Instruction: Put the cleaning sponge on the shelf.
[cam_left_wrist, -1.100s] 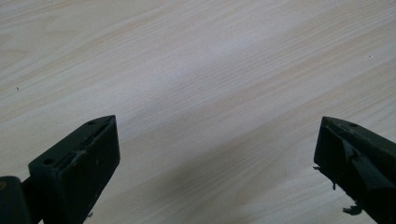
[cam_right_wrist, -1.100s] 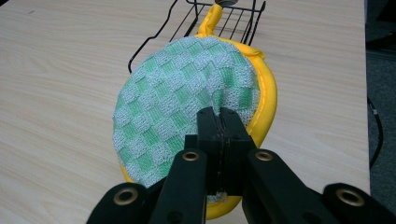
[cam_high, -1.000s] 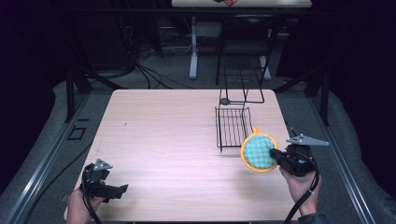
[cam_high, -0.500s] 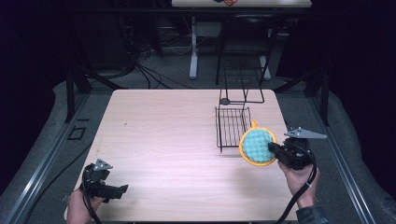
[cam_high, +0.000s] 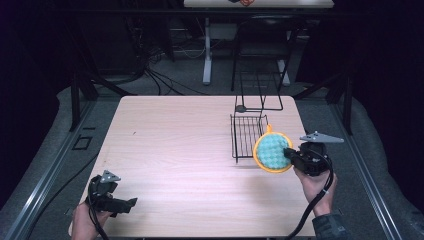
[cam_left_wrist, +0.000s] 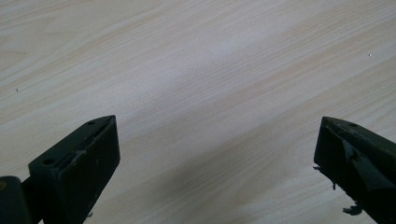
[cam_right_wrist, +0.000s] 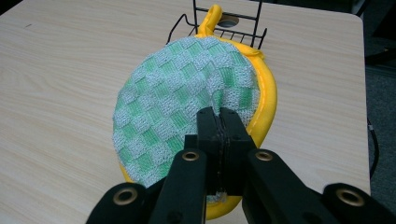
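Right gripper (cam_high: 289, 154) clamped on round pot holder (cam_high: 270, 152), held up at the right side of the table (cam_high: 175, 145); left gripper (cam_high: 131, 202) idle, jaws wide

Pot holder: green-and-white checked face with a yellow rim, pinched at its near edge between the right gripper's closed jaws (seen plainly in the right gripper view, pot holder (cam_right_wrist: 187, 112), gripper (cam_right_wrist: 219, 119)). It stands roughly on edge, checked face turned toward the table's left, just beside the right side of the black wire rack (cam_high: 246, 135); whether it touches the wires cannot be told. Its yellow hanging loop (cam_right_wrist: 213, 16) points away from the person, toward the rack's far end, so the loop-to-grip line runs front to back. Left gripper (cam_left_wrist: 215, 154) sits low at the near left corner over bare wood, nothing between its jaws
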